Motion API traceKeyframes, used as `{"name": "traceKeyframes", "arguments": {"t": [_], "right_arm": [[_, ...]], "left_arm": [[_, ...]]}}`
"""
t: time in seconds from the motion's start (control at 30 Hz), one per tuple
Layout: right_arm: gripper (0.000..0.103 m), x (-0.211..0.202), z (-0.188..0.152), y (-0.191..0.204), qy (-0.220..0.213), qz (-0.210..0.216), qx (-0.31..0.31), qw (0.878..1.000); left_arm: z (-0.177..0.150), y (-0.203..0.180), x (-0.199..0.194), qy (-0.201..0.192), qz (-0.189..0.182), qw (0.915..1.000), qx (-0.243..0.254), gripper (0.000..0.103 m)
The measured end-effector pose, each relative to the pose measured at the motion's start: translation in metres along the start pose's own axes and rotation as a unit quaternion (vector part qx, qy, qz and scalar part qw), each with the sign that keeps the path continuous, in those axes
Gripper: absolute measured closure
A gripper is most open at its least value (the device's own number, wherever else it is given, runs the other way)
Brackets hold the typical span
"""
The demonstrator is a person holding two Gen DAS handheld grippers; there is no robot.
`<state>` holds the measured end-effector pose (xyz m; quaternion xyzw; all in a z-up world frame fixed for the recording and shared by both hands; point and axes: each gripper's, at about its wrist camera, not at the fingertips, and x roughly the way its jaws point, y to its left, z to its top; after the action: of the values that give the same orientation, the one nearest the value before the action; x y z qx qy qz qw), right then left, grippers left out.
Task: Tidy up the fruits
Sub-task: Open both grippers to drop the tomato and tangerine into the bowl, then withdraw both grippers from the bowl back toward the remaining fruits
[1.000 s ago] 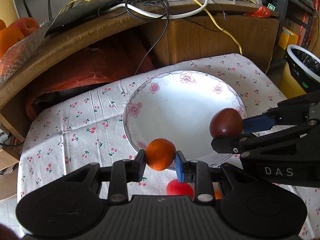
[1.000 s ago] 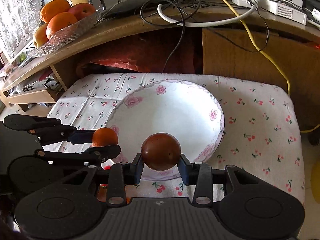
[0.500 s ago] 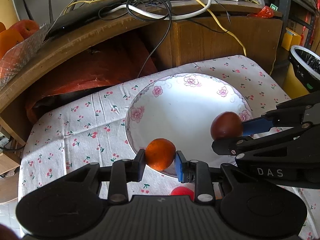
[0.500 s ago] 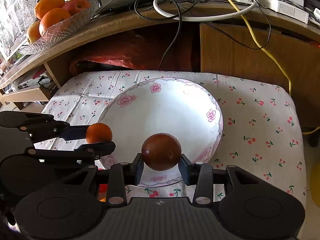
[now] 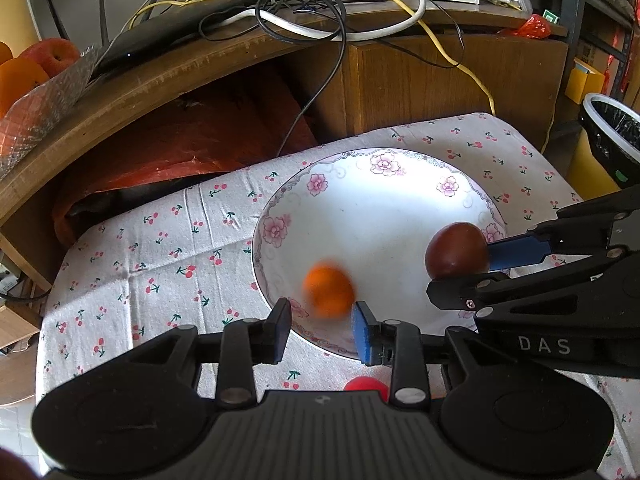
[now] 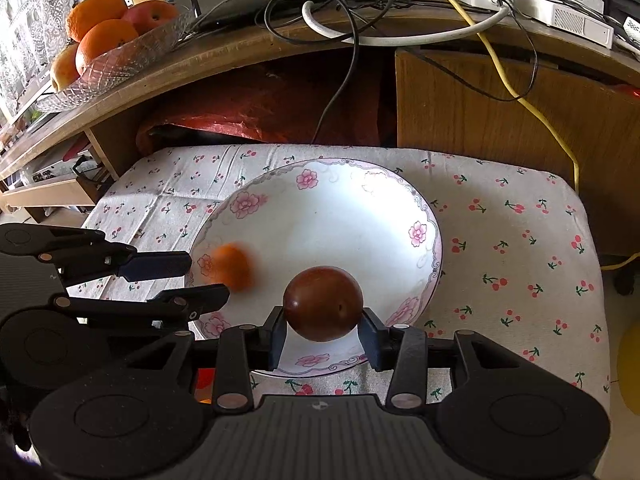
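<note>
A small orange [image 5: 329,292] shows blurred, loose in the air just ahead of my left gripper [image 5: 322,322], whose fingers stand open and apart from it. It is over the near left part of the white flowered plate [image 5: 380,208]. In the right wrist view the orange [image 6: 231,266] sits beside the left gripper [image 6: 206,276], above the plate [image 6: 340,220]. My right gripper [image 6: 323,332] is shut on a dark brown-red round fruit [image 6: 323,303] over the plate's near rim. From the left wrist view that fruit [image 5: 456,250] hangs over the plate's right side.
The plate lies on a cherry-print cloth [image 5: 160,264]. A red fruit [image 5: 366,383] peeks out below the left gripper. A glass bowl [image 6: 116,60] of oranges and an apple stands on the wooden shelf behind, among cables [image 5: 304,28]. A bin [image 5: 612,136] stands at the right.
My left gripper has opened and let go of the orange, which now drops blurred toward the plate. Both grippers moved forward over the plate. The right gripper still holds the dark fruit.
</note>
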<state>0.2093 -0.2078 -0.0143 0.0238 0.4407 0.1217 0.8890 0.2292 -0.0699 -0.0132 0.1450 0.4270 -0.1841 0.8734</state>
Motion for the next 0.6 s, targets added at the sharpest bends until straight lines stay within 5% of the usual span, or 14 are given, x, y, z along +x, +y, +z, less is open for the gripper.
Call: {"name": "traceKeyframes", "arguments": {"t": [0.6], "right_arm": [[0.062, -0.0063, 0.0012, -0.0009, -0.012, -0.004, 0.002, 1.000]], "left_arm": [[0.0000, 0.0021, -0.0054, -0.006, -0.002, 0.9999, -0.008, 0.060]]}}
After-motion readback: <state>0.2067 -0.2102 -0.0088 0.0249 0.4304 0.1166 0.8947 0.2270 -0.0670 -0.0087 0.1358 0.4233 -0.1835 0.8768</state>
